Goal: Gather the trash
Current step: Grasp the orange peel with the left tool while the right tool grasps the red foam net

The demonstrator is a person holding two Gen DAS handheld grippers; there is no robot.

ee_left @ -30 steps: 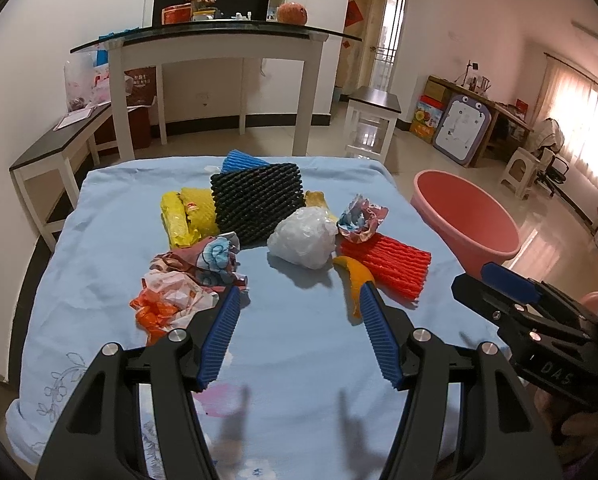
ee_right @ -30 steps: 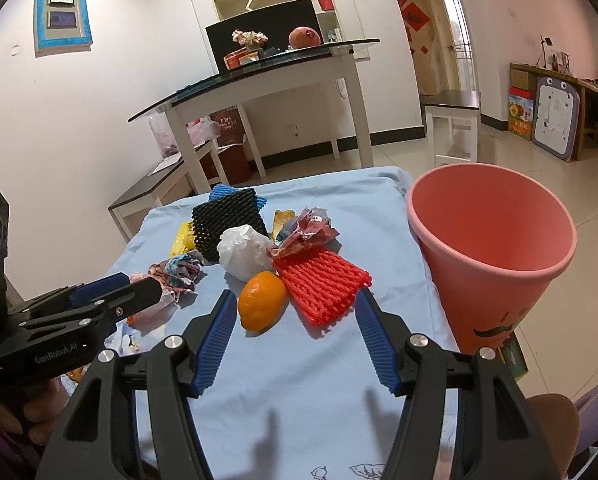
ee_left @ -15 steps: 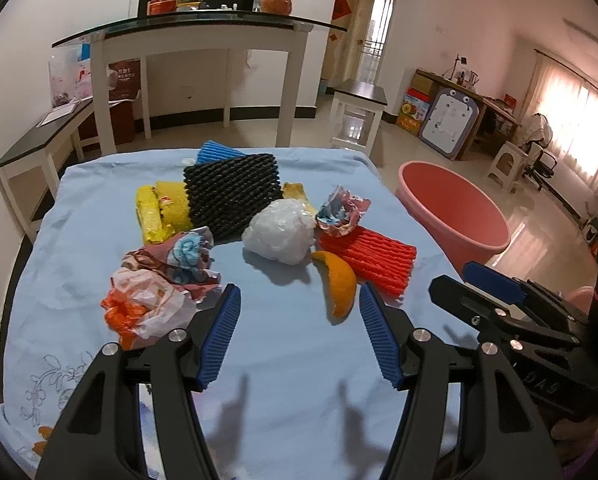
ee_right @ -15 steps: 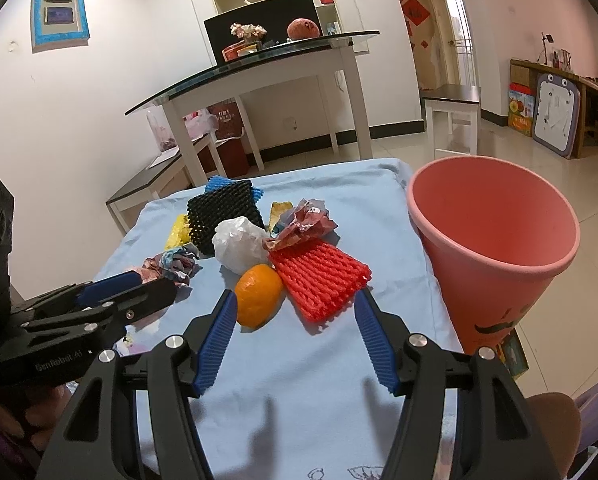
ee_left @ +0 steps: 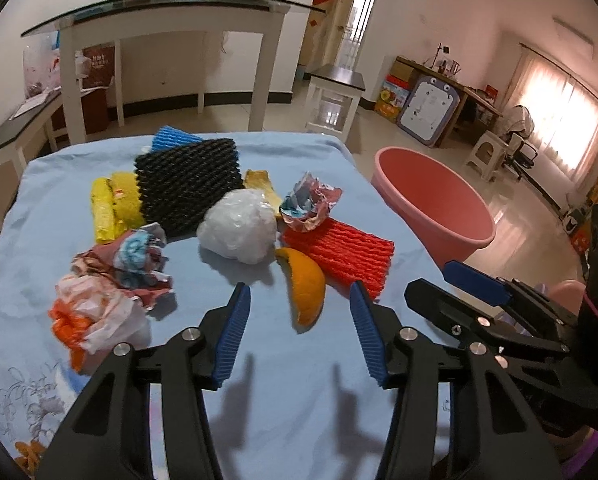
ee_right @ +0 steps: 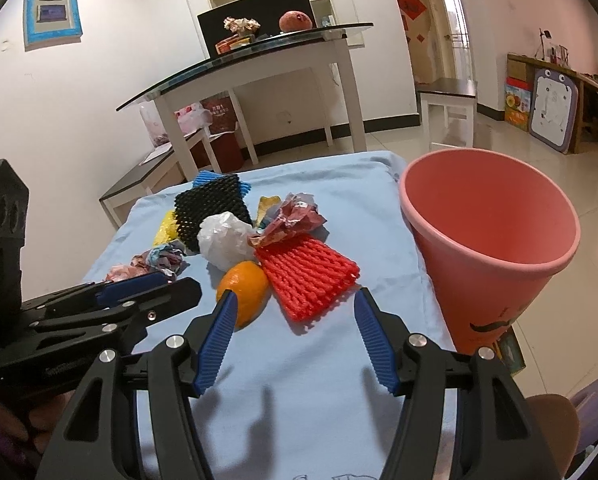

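I see even indoor light — the window (ee_left: 563, 120) glares white, soft shadows fall near the cloth (ee_left: 291, 400) edge, and fisheye corners go black.

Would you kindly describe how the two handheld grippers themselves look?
Both the left gripper and right gripper share one design: matte black plastic frames with triangular cut-outs, silver round bolts, and ribbed blue pads lining the fingers. Faint embossed lettering marks the side. No cables visible.

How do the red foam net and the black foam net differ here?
The red foam net lies nearest the pink bin, beside the orange peel; the black foam net lies farther back, partly over a blue net. Both are ribbed mesh sleeves lying flat on the blue cloth.
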